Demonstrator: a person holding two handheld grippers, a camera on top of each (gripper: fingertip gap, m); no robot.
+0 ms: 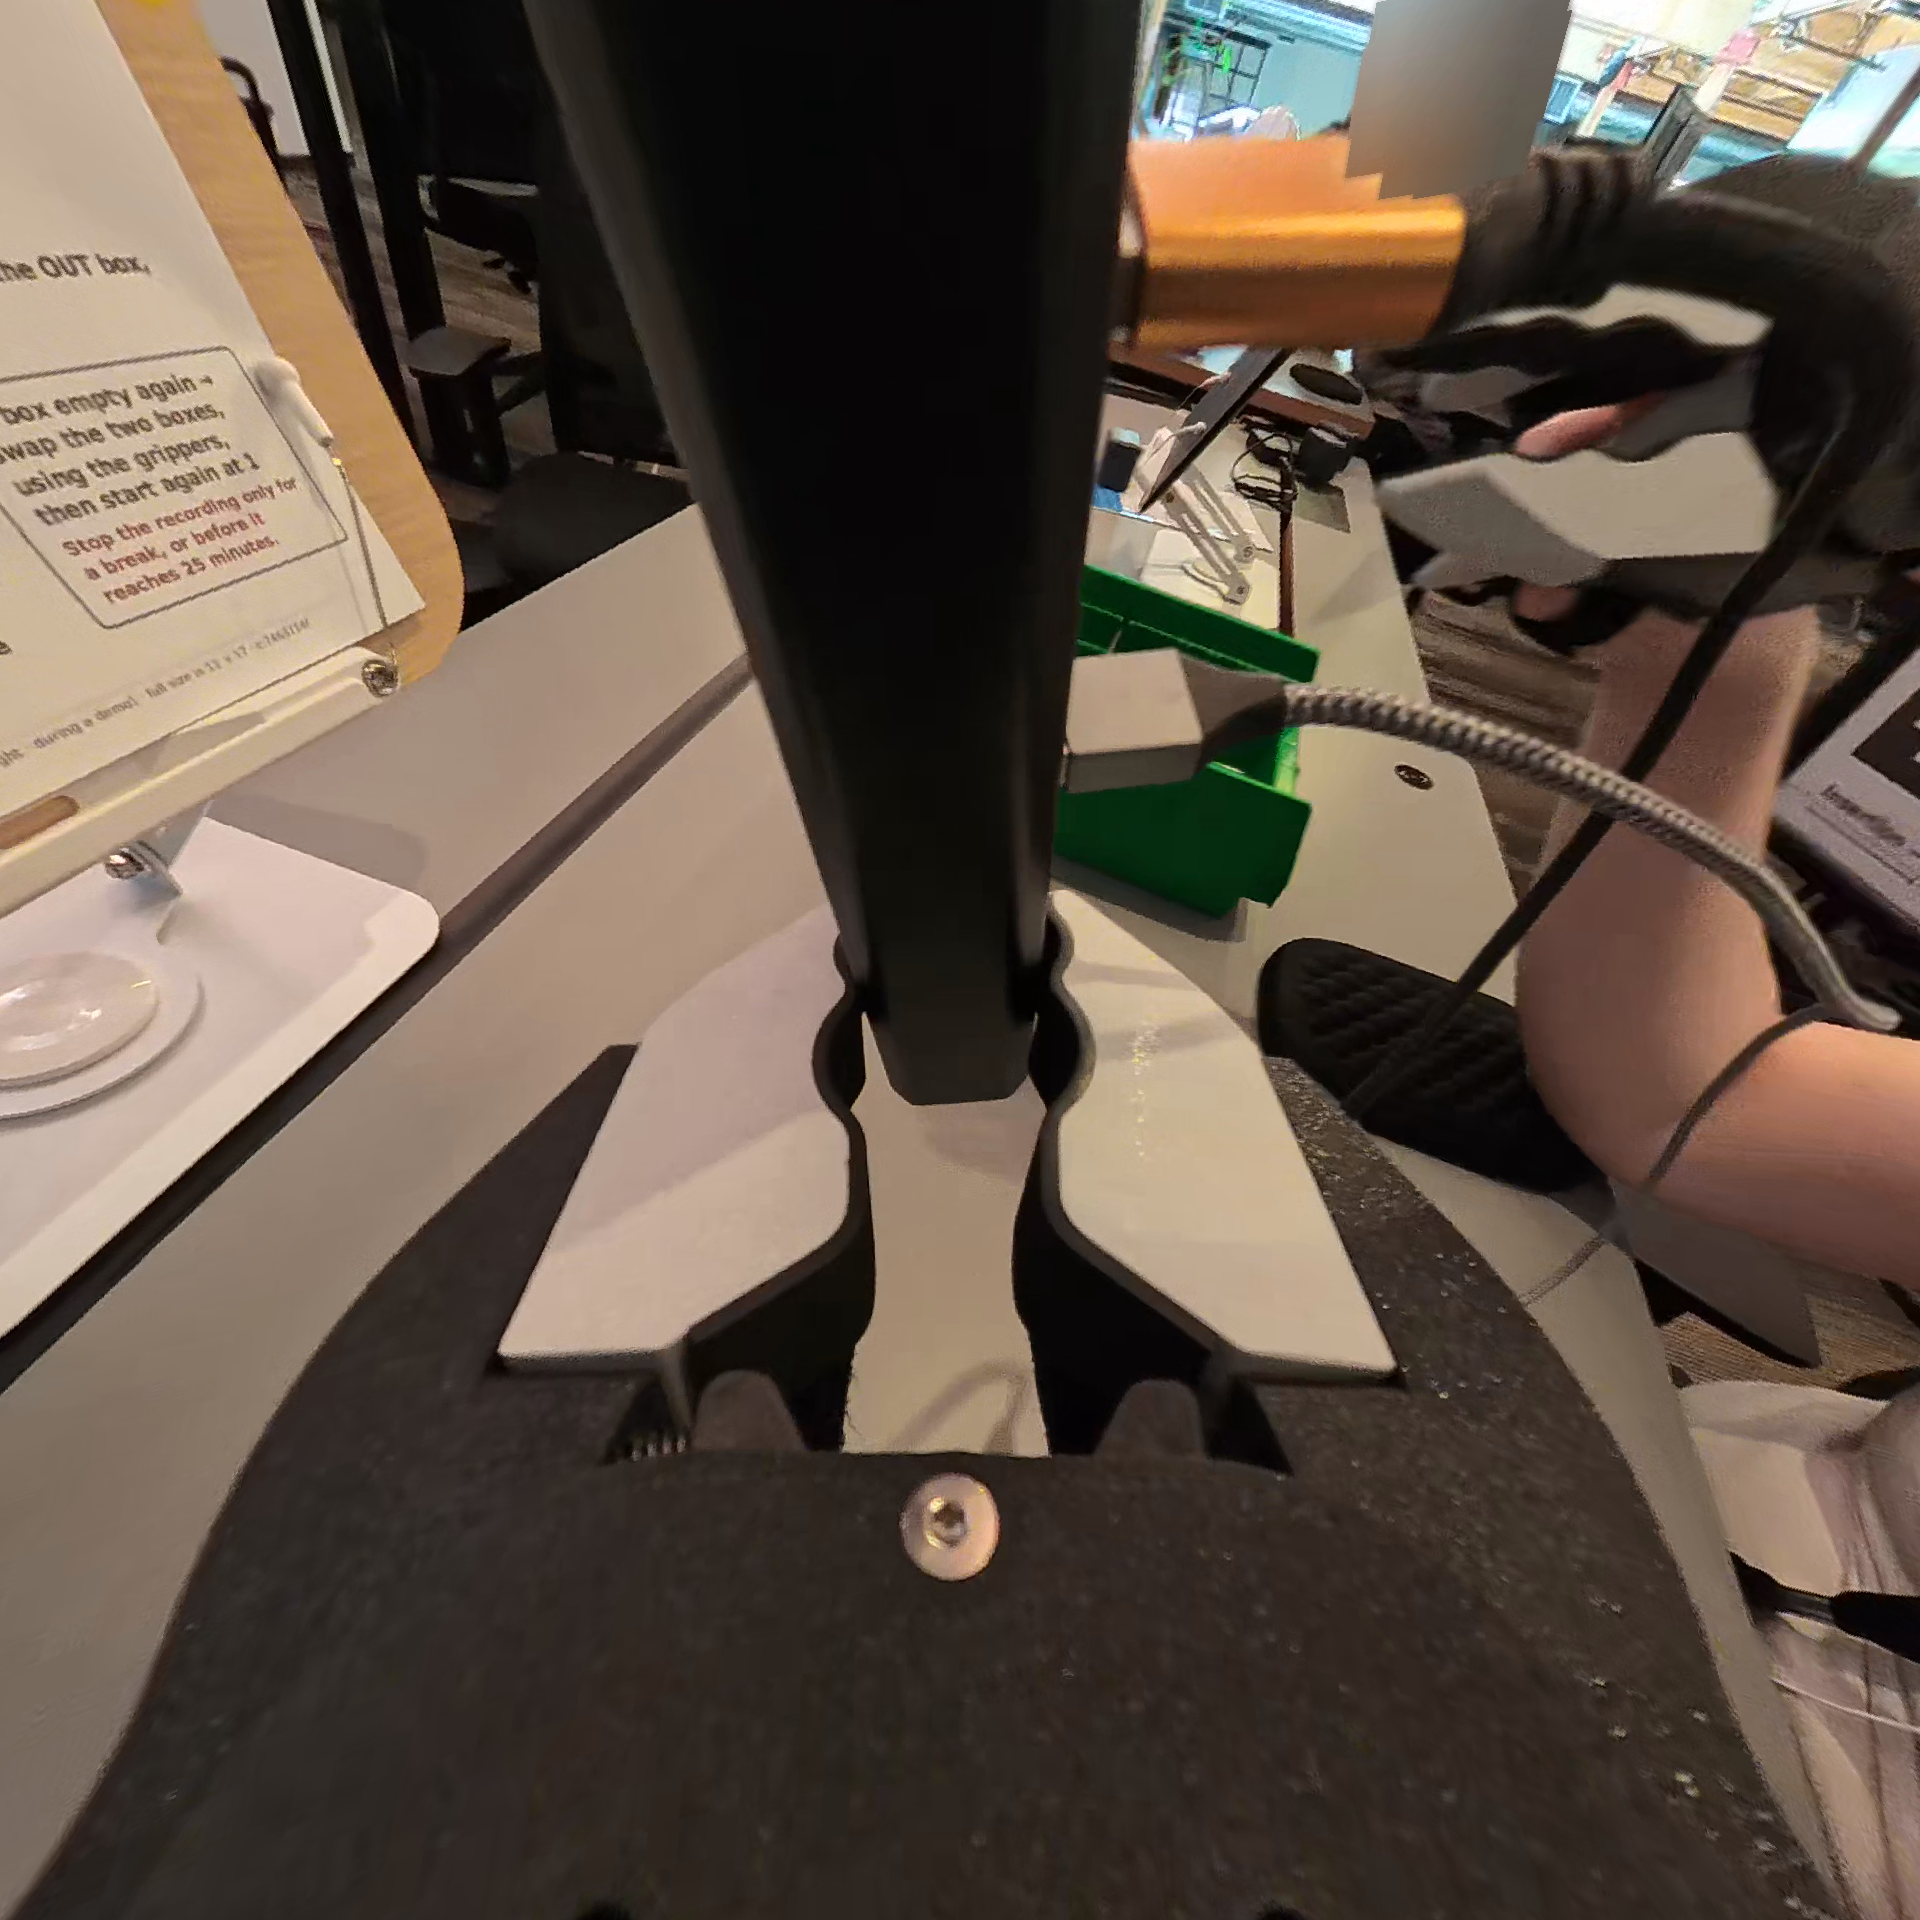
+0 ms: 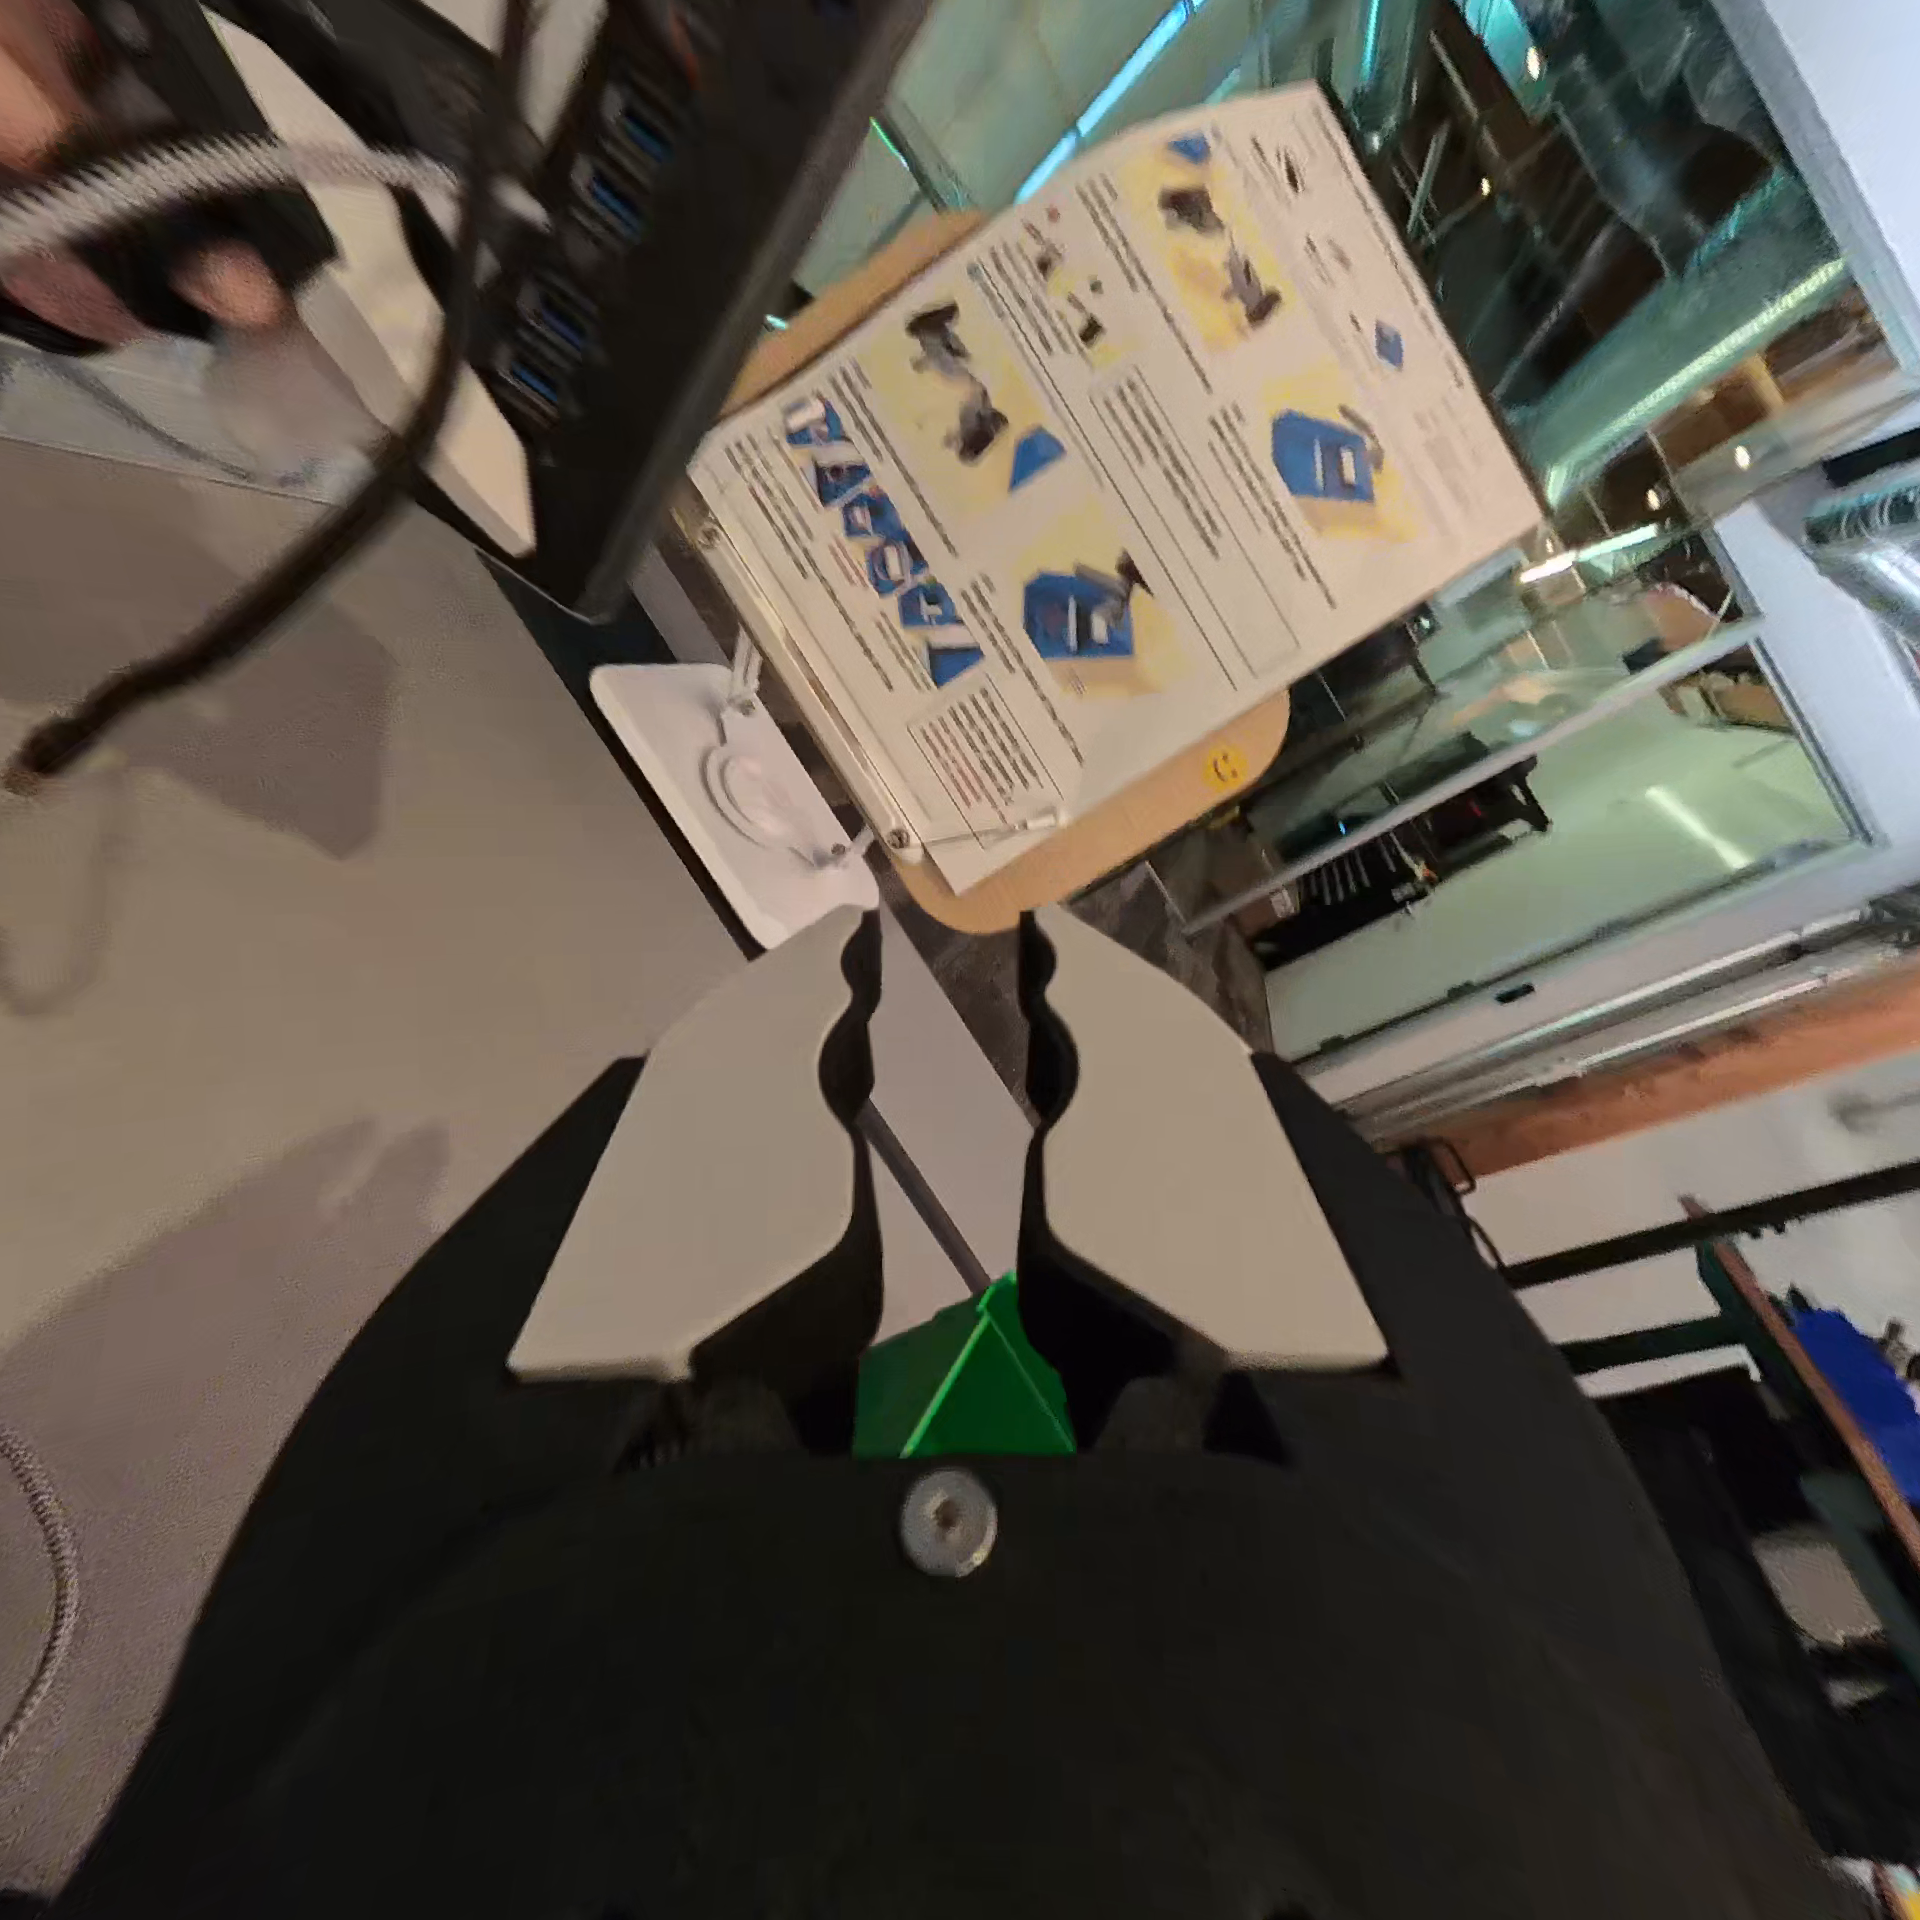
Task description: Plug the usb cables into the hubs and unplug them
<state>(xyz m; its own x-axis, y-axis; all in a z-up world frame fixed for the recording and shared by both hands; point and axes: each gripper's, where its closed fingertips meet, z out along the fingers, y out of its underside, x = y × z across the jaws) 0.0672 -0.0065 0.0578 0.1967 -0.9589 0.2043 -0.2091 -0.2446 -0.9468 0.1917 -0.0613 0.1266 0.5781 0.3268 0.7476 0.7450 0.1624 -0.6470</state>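
Note:
My left gripper [image 1: 951, 997] is shut on the lower end of a long black USB hub [image 1: 883, 468], which stands up and away from me. A grey USB plug [image 1: 1132, 717] on a braided cable [image 1: 1558, 779] sits against the hub's right side; its tip is hidden by the hub. In the right wrist view the same hub [image 2: 623, 260] shows a row of blue ports at upper left, with the braided cable [image 2: 208, 177] and a black cable [image 2: 312, 540] hanging by it. My right gripper [image 2: 951, 935] is open and empty, away from the hub.
A green bin [image 1: 1184, 810] stands on the grey table [image 1: 582, 748] behind the hub. An instruction sheet on a wooden board [image 1: 156, 416] with a white stand sits at left. A gloved hand [image 1: 1662, 270] holds the other gripper's grey fingers [image 1: 1558, 509]; a bare forearm [image 1: 1714, 1039] lies at right.

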